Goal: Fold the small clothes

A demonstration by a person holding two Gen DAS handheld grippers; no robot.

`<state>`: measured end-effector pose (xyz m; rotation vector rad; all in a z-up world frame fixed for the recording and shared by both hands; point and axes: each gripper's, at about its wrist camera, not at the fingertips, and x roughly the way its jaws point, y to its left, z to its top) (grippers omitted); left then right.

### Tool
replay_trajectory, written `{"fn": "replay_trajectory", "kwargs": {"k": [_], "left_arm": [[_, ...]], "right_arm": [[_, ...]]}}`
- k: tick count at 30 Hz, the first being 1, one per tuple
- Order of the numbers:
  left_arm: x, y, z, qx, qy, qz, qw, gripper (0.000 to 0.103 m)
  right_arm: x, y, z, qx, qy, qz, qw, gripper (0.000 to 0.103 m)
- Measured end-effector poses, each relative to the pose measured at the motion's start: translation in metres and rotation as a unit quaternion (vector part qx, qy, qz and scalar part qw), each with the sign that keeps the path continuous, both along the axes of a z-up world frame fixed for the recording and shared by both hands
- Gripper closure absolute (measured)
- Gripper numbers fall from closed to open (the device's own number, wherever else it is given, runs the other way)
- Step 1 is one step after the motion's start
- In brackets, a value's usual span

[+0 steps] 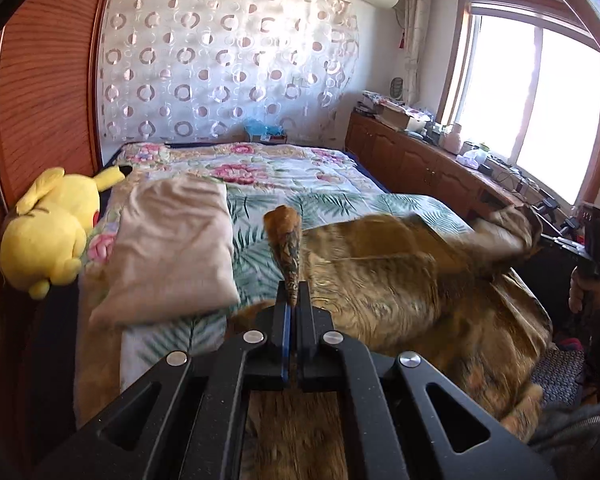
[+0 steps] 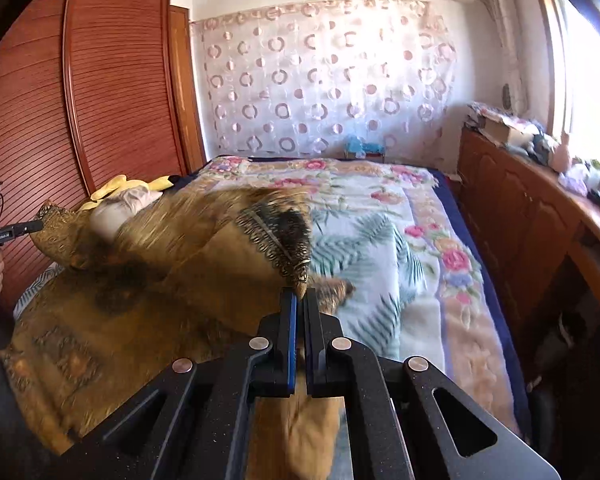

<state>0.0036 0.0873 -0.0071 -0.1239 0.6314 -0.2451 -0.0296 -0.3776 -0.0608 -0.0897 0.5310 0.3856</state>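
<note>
A golden-brown patterned garment (image 1: 400,280) hangs stretched above the flowered bed between both grippers. My left gripper (image 1: 293,300) is shut on one corner of it; a tip of cloth sticks up past the fingers. My right gripper (image 2: 301,300) is shut on another corner of the same garment (image 2: 148,280). In the left wrist view the right gripper (image 1: 590,240) shows at the far right, holding the cloth edge. In the right wrist view the left gripper (image 2: 4,232) shows at the far left. A folded beige garment (image 1: 172,248) lies on the bed to the left.
A yellow plush toy (image 1: 48,232) lies at the bed's left edge by the wooden wardrobe (image 2: 80,92). A wooden cabinet (image 2: 512,216) with clutter on top runs along the window side. The flowered blanket (image 2: 400,220) covers the bed.
</note>
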Motion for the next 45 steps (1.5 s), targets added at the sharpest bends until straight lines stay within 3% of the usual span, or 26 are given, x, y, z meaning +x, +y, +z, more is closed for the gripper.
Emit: {"fn": "replay_trajectory", "kwargs": {"k": [7, 10, 12, 13, 15, 18, 19, 24, 30, 37, 45], "left_arm": [[-0.025, 0.000, -0.016, 0.012, 0.024, -0.001, 0.9996, 0.100], [-0.022, 0.006, -0.019, 0.005, 0.022, 0.004, 0.9997, 0.091], [-0.020, 0.010, -0.016, 0.011, 0.014, 0.016, 0.9997, 0.072], [-0.018, 0.013, -0.013, 0.012, 0.008, 0.020, 0.9997, 0.067], [-0.012, 0.020, -0.006, 0.012, -0.004, 0.022, 0.9997, 0.059], [-0.004, 0.026, 0.001, 0.022, -0.019, 0.029, 0.9991, 0.026], [0.001, 0.028, 0.001, 0.022, -0.023, 0.030, 0.9991, 0.023], [0.036, 0.033, -0.006, 0.048, -0.019, 0.046, 0.9976, 0.022], [0.068, 0.030, -0.043, 0.054, 0.038, 0.032, 0.9973, 0.022], [0.063, 0.018, -0.077, 0.059, 0.093, 0.004, 0.9939, 0.022], [0.057, 0.015, -0.089, 0.049, 0.117, -0.002, 0.9920, 0.022]], "right_arm": [[-0.034, -0.010, -0.019, -0.025, 0.044, 0.001, 0.999, 0.100], [-0.024, -0.009, -0.017, -0.029, 0.058, 0.000, 0.998, 0.100], [-0.015, -0.004, -0.009, -0.040, 0.055, 0.002, 0.998, 0.094], [-0.012, -0.005, -0.002, -0.041, 0.049, 0.002, 0.998, 0.092], [-0.007, -0.006, 0.013, -0.039, 0.037, 0.004, 0.999, 0.077], [-0.004, -0.010, 0.034, -0.037, 0.004, -0.006, 0.999, 0.061], [-0.003, -0.010, 0.039, -0.034, -0.003, -0.009, 0.999, 0.059], [0.028, -0.002, 0.047, -0.052, -0.014, -0.032, 0.998, 0.054], [0.074, 0.028, 0.020, -0.069, 0.028, -0.027, 0.997, 0.049], [0.090, 0.037, 0.007, -0.067, 0.080, 0.000, 0.995, 0.049], [0.079, 0.024, 0.001, -0.060, 0.101, 0.004, 0.993, 0.037]]}}
